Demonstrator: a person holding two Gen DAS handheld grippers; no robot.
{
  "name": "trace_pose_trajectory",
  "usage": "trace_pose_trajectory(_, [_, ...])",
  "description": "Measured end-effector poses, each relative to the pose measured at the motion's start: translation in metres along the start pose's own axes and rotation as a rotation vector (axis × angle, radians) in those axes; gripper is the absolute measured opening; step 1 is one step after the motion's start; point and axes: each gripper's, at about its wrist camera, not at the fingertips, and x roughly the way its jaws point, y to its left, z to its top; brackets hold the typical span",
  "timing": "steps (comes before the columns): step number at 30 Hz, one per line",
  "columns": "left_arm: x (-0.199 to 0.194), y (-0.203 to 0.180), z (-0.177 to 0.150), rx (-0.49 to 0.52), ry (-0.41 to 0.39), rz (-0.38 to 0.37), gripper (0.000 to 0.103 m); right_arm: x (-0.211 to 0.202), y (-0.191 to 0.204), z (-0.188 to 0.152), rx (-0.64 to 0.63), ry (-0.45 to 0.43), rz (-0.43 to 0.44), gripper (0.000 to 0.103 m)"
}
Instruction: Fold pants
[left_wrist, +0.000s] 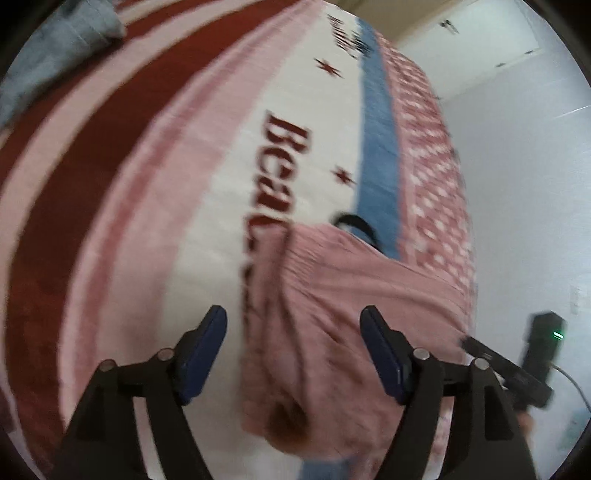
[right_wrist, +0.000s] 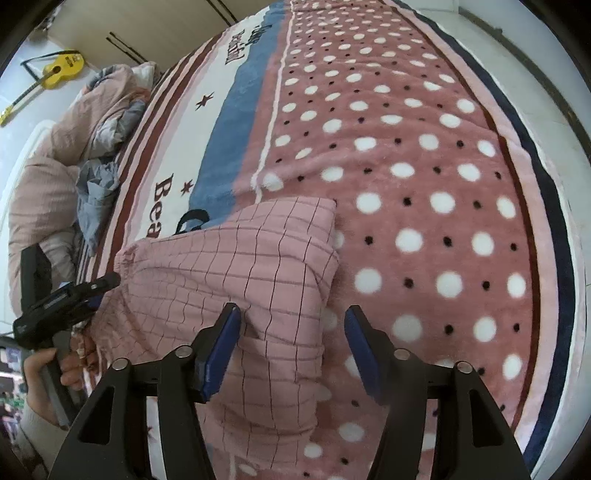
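Note:
The pink checked pants (right_wrist: 236, 280) lie bunched on the bed blanket, folded over. In the right wrist view my right gripper (right_wrist: 291, 328) is open, its blue pads either side of the pants' near edge, holding nothing. The left gripper (right_wrist: 85, 291) shows at the far left of that view, by the pants' waistband edge. In the blurred left wrist view the pants (left_wrist: 332, 306) lie between and beyond the open fingers of my left gripper (left_wrist: 293, 325); the right gripper's body (left_wrist: 517, 373) shows at the lower right.
The bed is covered by a blanket with pink polka dots (right_wrist: 424, 166), a blue band and red stripes (left_wrist: 92, 177). A heap of pink and grey bedding (right_wrist: 92, 140) lies at the far left. A yellow guitar (right_wrist: 61, 68) leans on the wall.

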Motion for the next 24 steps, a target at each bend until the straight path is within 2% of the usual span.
trace_pose_trajectory(2, [0.010,0.002,-0.006,-0.005,0.057,-0.052,0.074,0.006,-0.002,-0.004,0.006,0.040,0.036,0.066])
trace_pose_trajectory(5, [0.027,0.005,-0.015,-0.009,0.107,-0.001,0.074,0.019,-0.003,-0.012,0.022,0.084,0.071,0.067])
trace_pose_trajectory(9, [0.038,0.008,-0.023,-0.028,0.106,-0.001,0.073,0.032,-0.004,-0.022,0.042,0.115,0.104,0.068])
trace_pose_trajectory(11, [0.040,0.008,-0.024,-0.036,0.103,0.004,0.065,0.039,-0.004,-0.025,0.046,0.137,0.120,0.068])
trace_pose_trajectory(12, [0.041,0.007,-0.025,-0.037,0.103,-0.004,0.060,0.041,-0.003,-0.025,0.048,0.141,0.126,0.066])
trace_pose_trajectory(13, [0.041,0.006,-0.025,-0.037,0.106,-0.010,0.052,0.042,-0.002,-0.026,0.049,0.142,0.134,0.058])
trace_pose_trajectory(15, [0.041,0.002,-0.025,-0.028,0.101,0.003,0.043,0.042,0.003,-0.027,0.035,0.136,0.119,0.049])
trace_pose_trajectory(16, [0.041,0.000,-0.025,-0.026,0.098,0.001,0.035,0.041,0.006,-0.028,0.018,0.129,0.110,0.040])
trace_pose_trajectory(17, [0.041,0.001,-0.024,-0.022,0.093,-0.001,0.032,0.039,0.008,-0.028,0.008,0.122,0.108,0.032])
trace_pose_trajectory(19, [0.037,-0.003,-0.023,0.001,0.080,0.006,0.028,0.032,0.015,-0.028,-0.011,0.100,0.102,0.025])
trace_pose_trajectory(24, [0.016,-0.007,-0.021,0.017,0.047,-0.026,0.025,0.013,0.033,-0.026,-0.049,0.047,0.089,0.019])
